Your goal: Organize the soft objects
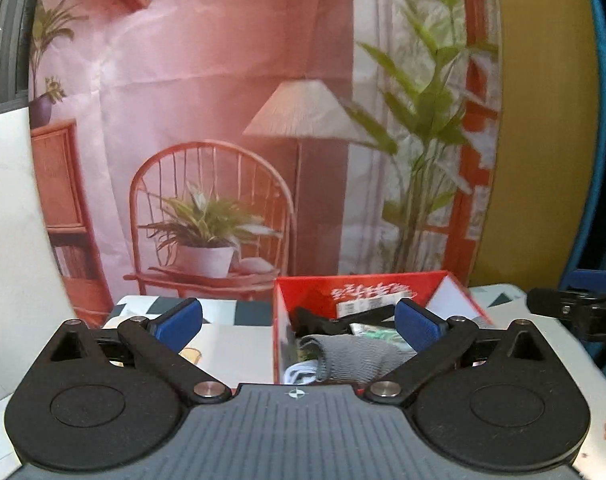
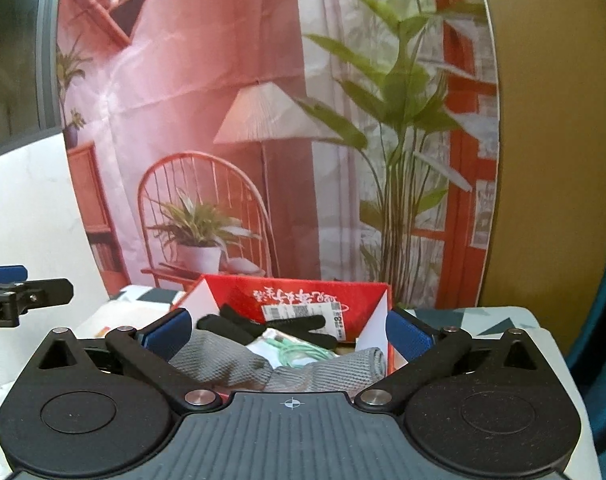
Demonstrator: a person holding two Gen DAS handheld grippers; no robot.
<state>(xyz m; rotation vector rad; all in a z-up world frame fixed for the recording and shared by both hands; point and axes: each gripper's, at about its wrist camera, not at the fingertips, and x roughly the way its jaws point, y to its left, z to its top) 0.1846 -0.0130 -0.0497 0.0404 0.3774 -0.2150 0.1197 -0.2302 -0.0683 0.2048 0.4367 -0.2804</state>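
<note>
Now grey cloth (image 2: 239,364) lies boxed beneath open right claw (image 2: 289,330)

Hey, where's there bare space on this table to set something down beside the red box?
Bare tabletop lies right of the red box, up to the table's edge. Left of the box there is a pale sheet, flat and unloaded. The box itself is crowded: grey cloth, black glove, packets.
</note>
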